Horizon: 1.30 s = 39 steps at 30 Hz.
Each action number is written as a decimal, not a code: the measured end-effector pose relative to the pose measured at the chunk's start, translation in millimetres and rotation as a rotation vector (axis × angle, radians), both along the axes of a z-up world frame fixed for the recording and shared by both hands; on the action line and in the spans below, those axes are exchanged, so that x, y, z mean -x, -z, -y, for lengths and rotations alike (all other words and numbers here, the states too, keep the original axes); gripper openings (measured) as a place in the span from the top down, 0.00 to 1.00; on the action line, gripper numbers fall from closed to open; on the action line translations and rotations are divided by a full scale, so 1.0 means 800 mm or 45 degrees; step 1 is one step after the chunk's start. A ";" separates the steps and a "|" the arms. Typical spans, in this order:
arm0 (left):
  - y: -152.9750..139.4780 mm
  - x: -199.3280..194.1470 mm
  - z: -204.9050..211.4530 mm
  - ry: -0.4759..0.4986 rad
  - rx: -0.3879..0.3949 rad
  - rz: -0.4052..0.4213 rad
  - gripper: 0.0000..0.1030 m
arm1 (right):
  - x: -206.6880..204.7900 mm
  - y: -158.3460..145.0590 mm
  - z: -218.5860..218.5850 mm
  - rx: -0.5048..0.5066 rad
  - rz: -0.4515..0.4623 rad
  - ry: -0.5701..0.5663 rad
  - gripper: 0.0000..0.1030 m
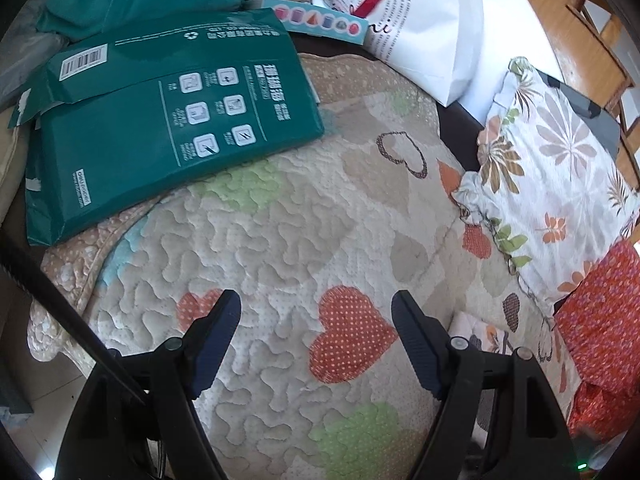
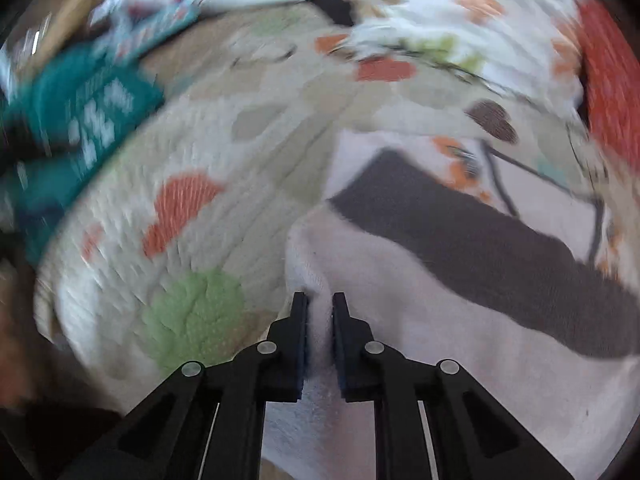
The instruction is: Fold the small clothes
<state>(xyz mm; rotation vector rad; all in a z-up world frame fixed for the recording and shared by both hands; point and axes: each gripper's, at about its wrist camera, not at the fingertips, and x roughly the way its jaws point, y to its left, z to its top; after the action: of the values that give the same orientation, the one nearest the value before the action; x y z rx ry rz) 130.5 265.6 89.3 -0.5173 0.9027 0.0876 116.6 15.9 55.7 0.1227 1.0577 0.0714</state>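
My right gripper (image 2: 320, 300) is shut on a fold of a small white garment (image 2: 400, 288) with a broad dark grey stripe. The garment lies on the quilted heart-pattern cover (image 2: 208, 200), spreading to the right of the fingers. The right wrist view is motion-blurred. My left gripper (image 1: 316, 304) is open and empty, hovering over the same quilted cover (image 1: 280, 240) above an orange dotted heart. A small corner of the light garment (image 1: 480, 332) shows just right of the left gripper's right finger.
A green mailing bag (image 1: 168, 120) lies at the back left on the quilt. A white paper bag with red ribbon (image 1: 412, 24) stands behind. A floral pillow (image 1: 548, 172) and a red patterned cloth (image 1: 604, 320) lie at the right.
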 end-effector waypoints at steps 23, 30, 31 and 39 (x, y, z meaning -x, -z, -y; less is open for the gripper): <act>0.026 0.028 0.270 0.626 -0.219 -0.036 0.26 | 0.300 -0.036 0.424 -0.444 0.289 0.829 0.76; 0.029 0.033 0.295 0.688 -0.214 -0.039 0.26 | 0.288 -0.065 0.370 -0.350 0.386 0.615 0.49; 0.030 0.034 0.298 0.694 -0.214 -0.041 0.26 | 0.280 -0.062 0.359 -0.323 0.363 0.572 0.48; 0.027 0.038 0.297 0.704 -0.185 -0.051 0.26 | 0.267 -0.005 0.354 -0.163 0.007 0.545 0.91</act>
<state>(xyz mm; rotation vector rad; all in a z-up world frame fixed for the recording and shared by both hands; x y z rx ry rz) 99.8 27.6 67.6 -0.1185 1.0420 -0.3380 -97.2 -267.1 59.5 0.4612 1.0016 -0.2482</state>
